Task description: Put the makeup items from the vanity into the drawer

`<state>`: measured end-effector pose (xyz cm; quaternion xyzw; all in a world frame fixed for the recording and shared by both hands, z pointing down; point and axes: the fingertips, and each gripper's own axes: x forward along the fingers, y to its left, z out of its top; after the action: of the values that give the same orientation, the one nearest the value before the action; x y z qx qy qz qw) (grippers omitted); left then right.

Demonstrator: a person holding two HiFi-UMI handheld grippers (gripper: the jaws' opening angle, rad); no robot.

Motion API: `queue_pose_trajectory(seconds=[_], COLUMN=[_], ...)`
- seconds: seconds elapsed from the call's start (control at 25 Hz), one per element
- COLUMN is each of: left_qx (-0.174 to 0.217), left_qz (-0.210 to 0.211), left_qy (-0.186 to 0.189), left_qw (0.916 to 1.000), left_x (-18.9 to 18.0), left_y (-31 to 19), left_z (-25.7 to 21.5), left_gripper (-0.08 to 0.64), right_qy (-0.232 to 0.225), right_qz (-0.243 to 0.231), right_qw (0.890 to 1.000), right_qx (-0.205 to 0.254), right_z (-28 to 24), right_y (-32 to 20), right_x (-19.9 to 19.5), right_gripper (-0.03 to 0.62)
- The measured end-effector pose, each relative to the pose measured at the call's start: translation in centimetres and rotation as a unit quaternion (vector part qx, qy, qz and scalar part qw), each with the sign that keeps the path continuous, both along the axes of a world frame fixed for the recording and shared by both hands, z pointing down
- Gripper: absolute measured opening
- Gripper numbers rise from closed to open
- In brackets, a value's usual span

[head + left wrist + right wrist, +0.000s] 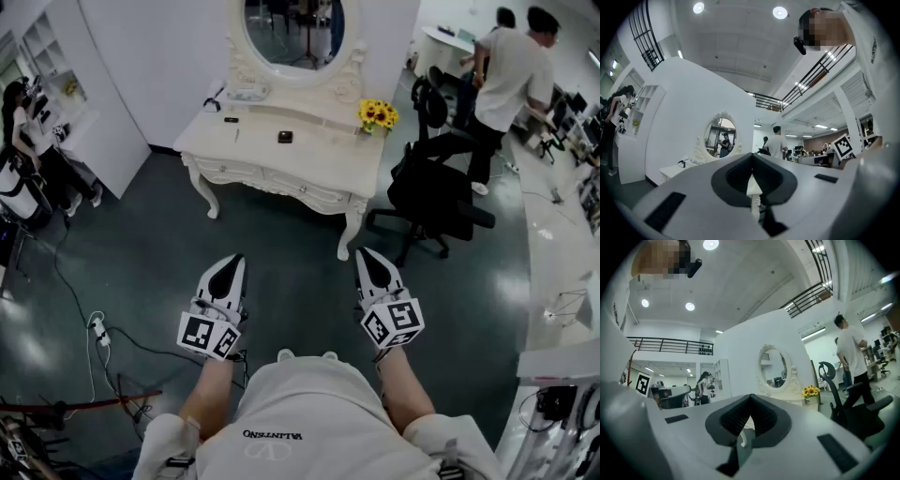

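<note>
The white vanity (pixel 323 142) stands at the far side of the dark glossy floor (pixel 281 244), a carved piece with curved legs. An oval mirror (pixel 293 28) in a scrolled white frame rises at its back, its top cut off by the edge of the head view. Two drawer fronts (pixel 314 194) run along its near side and sit flush, both closed. On its top, a bunch of yellow sunflowers (pixel 377 114) stands at the right corner. The makeup items lie apart from one another on the bare surface: a small dark square item (pixel 285 137) near the middle, a smaller dark item (pixel 230 119) to its left, and a thin stick-like one (pixel 236 136) beside that. All are too small to name, and no label on them can be read. A black office chair (pixel 436 187) stands just right of the vanity, and a person in a white shirt (pixel 511 70) stands beyond it. Both grippers are held low over the floor, well apart from the vanity. The left gripper (pixel 234 262) has its jaws pressed together on nothing, and the right gripper (pixel 367 257) likewise has its jaws closed and empty. Each carries a cube with black-and-white square markers. The wearer's white shirt (pixel 319 412) bears the print VALENTINO, seen upside down. In the gripper views the vanity top is largely hidden behind the jaw bodies.
</note>
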<state>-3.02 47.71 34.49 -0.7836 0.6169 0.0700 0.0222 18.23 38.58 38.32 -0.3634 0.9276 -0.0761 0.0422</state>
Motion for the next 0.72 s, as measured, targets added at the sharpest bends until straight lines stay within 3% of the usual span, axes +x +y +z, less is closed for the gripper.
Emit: queue_pose_trajectory(seconds=[0.72], left_qx=[-0.02], left_qz=[0.018], left_qy=[0.022], left_qw=[0.9994], left_x=[-4.0], left_y=[1.2], left_z=[2.5], left_gripper=[0.002], right_qy=[-0.003], right_qz=[0.012], right_qw=[1.0], right_qx=[-0.028], right_z=[1.7], right_y=[0.5], right_x=[-4.6], right_gripper=[0.011])
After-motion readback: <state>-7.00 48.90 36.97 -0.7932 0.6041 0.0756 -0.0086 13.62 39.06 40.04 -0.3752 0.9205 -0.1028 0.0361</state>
